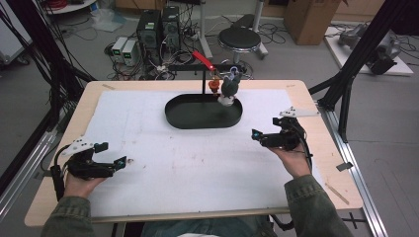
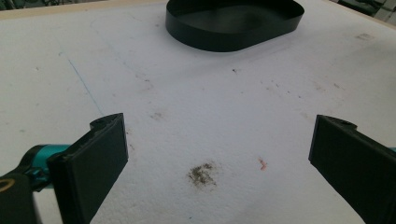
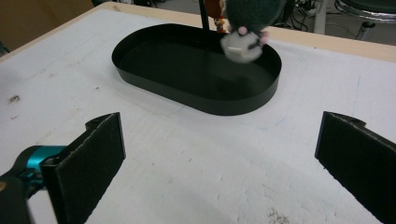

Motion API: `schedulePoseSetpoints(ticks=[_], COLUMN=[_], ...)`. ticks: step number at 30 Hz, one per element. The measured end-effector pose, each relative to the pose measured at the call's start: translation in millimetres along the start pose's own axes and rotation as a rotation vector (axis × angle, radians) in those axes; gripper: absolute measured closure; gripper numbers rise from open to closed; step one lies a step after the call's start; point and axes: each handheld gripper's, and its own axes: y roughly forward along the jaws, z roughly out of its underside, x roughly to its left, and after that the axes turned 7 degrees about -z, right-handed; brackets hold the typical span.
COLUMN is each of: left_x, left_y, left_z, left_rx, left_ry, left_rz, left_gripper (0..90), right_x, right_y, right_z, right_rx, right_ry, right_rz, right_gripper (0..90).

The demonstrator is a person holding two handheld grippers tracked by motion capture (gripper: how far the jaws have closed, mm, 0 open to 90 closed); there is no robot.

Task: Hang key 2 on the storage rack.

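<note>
1. High view. The left gripper [image 1: 114, 163] rests low at the near left of the white mat [image 1: 148, 148], held in the person's left hand [image 1: 79, 180]. The right gripper [image 1: 260, 138] sits at the near right, well apart from the left one. Both point toward the middle of the table. A black oval tray [image 1: 180, 116] lies at the far centre of the mat. A grey plush toy [image 1: 229, 88] hangs from a black stand [image 1: 204, 81] over the tray's far right end; a small orange piece [image 1: 213, 85] hangs just beside it. Whether the toy touches the tray floor cannot be told here.

2. Left gripper view. The jaws stand wide apart with nothing between them. Bare, stained mat lies below them. The tray [image 2: 233, 35] is well ahead, and its visible interior holds no object.

3. Right gripper view. The jaws stand wide apart and empty. The tray [image 3: 196, 100] is near and directly ahead. The plush toy [image 3: 245, 28] hangs above the tray's far right portion, its pale underside slightly blurred.

4. Progress assessment. Judged from these views, the work is at its start:
   - Done: both grippers are opened and aimed at the tray and toy.
   - Not yet done: neither gripper is near the toy, and the toy remains on the stand.
   - Remaining: approach, most likely with the right gripper, which is nearer; grasp the toy; free it from the stand; place it, probably in the tray.
</note>
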Motion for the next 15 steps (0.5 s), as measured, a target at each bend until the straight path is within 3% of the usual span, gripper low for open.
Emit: schedulePoseSetpoints(ticks=[4, 15], left_x=[-0.1, -1.1], left_y=[-0.4, -0.8], left_z=[0.3, 1.4], left_rx=[0.0, 0.012], left_ry=[-0.004, 0.002], left_rz=[0.001, 0.002], left_gripper=[4.9, 5.0], right_x=[-0.1, -6.3], right_y=[-3.4, -16.3], right_z=[14.3, 50.9], right_rx=[-0.009, -0.101], right_ry=[-0.01, -0.037], right_rz=[-0.004, 0.003], right_gripper=[0.8, 0.8])
